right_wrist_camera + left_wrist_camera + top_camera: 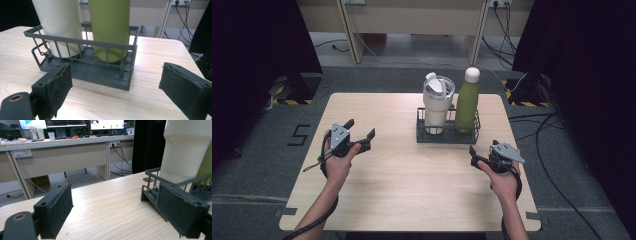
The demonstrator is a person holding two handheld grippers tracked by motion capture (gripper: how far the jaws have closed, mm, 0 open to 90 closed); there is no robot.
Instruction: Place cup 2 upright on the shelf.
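Note:
A dark grey wire basket [447, 136] stands at the back middle of the wooden table [412, 190]. Upright inside it are a white lidded tumbler [437, 102] on the left and a green bottle [468, 102] with a white cap on the right. My left gripper [361, 128] hovers open at the table's left, well apart from the basket. My right gripper [483, 147] is open just in front of the basket's right end. The right gripper view has the basket [82, 41], tumbler [60, 22] and bottle [110, 22] close ahead, with nothing between the jaws.
Black curtains flank the table on both sides. Behind it stand a beige desk [412, 20] and floor cables [542, 125]. A "5" marking [299, 135] is on the carpet at the left. In the left gripper view the basket [152, 192] sits to the right.

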